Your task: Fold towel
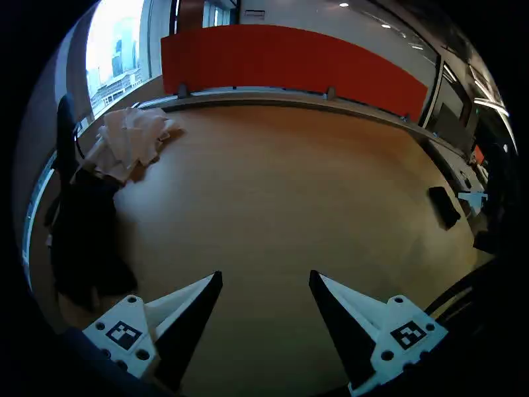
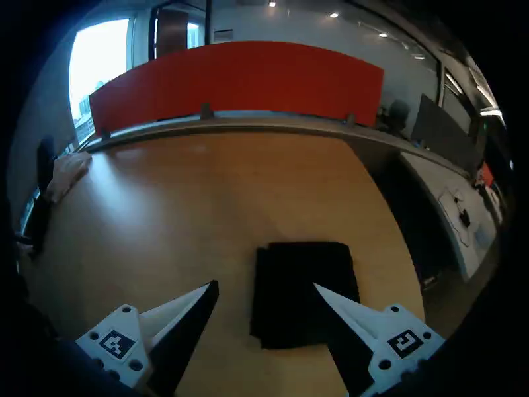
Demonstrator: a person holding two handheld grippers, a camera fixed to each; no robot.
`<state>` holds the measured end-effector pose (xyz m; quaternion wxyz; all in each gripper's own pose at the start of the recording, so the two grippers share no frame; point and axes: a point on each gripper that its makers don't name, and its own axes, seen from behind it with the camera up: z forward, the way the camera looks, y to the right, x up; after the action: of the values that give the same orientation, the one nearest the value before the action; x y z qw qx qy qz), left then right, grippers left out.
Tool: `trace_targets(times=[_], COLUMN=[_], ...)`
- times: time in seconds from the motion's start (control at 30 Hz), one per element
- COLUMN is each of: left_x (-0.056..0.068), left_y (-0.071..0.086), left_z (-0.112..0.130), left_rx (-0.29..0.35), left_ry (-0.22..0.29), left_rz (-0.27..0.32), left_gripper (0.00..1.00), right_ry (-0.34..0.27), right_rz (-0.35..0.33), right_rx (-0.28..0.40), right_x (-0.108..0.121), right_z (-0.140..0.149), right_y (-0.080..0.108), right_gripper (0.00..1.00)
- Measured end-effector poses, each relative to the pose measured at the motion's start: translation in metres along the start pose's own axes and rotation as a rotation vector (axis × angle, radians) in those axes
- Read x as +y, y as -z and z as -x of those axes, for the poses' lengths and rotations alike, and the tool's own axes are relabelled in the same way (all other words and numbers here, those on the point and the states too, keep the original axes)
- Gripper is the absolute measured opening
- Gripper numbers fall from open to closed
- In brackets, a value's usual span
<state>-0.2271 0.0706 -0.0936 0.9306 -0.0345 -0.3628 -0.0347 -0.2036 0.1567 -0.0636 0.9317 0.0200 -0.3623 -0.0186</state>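
Warm wooden tabletop (image 1: 278, 185) runs ahead of me to a red partition (image 1: 291, 59) along its far edge, with a bright window (image 1: 116, 53) off to the left. My left gripper (image 1: 265, 274) hangs over bare wood, its fingers spread wide with nothing between them. My right gripper (image 2: 265, 284) is parted just as wide and grips nothing.

In the right gripper view the black towel (image 2: 304, 291) lies flat on the table as a folded rectangle. I see it between my two fingers, its lower right part hidden behind the right one (whether that finger touches it I cannot tell).

A heap of pale crumpled cloth (image 1: 132, 139) sits at the table's far left corner, well apart from the towel. Just below it in the left gripper view, a dark cloth (image 1: 86, 245) hangs at the table's left edge.
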Motion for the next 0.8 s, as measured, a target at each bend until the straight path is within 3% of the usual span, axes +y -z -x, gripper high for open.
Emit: trace_targets(times=[0.4,0.57,0.8], left_x=[-0.014,-0.018,-0.023], left_y=[-0.007,-0.006,-0.001], left_z=[-0.031,-0.055,-0.095], left_rx=[0.090,0.169,0.314], left_ry=[0.006,0.014,0.000], left_rz=[-0.017,-0.015,-0.029], left_gripper=[0.98,0.98,0.98], right_ry=[-0.046,-0.057,-0.025], right_rz=[0.005,0.021,0.053], right_rx=[0.212,0.294,0.403], right_x=[-0.013,-0.015,-0.025], right_z=[-0.057,-0.079,-0.100], right_y=[0.023,0.033,0.048], right_gripper=[1.00,1.00,1.00])
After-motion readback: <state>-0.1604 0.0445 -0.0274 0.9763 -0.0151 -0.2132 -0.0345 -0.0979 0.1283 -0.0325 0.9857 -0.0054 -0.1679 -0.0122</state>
